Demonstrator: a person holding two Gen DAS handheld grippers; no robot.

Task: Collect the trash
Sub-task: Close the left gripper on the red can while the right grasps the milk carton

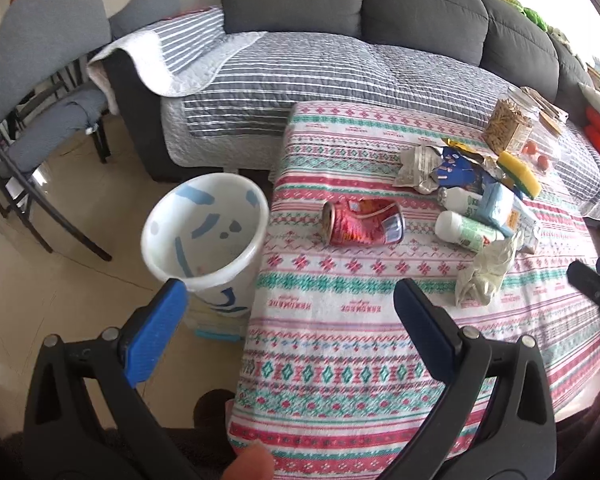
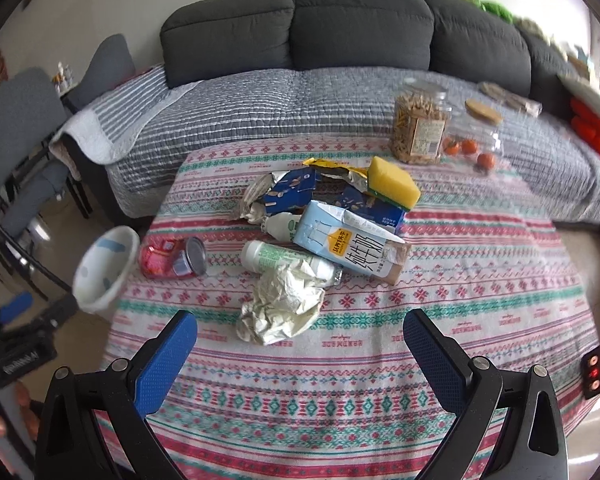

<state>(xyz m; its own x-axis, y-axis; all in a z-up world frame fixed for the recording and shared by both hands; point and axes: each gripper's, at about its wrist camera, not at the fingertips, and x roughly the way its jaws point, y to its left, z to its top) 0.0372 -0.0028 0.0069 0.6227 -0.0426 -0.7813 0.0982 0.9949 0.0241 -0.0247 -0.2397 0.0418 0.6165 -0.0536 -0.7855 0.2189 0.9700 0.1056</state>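
Observation:
A pile of trash lies on the patterned tablecloth (image 2: 340, 360): a crushed red can (image 1: 362, 222) (image 2: 172, 260), a crumpled cream paper (image 2: 280, 306) (image 1: 484, 272), a white-green bottle (image 2: 284, 262) (image 1: 468, 230), a milk carton (image 2: 348, 246), torn blue wrappers (image 2: 292, 188) and a yellow sponge (image 2: 394, 182). A white bin with blue marks (image 1: 208, 228) (image 2: 106, 264) stands on the floor left of the table. My left gripper (image 1: 290, 304) is open and empty, over the table's left edge near the bin. My right gripper (image 2: 300, 332) is open and empty, just short of the crumpled paper.
A grey sofa with a striped cover (image 2: 300, 112) runs behind the table. A jar of snacks (image 2: 418, 128) and a clear bag of small oranges (image 2: 472, 148) stand at the table's far right. Grey chairs (image 1: 40, 92) stand at the left.

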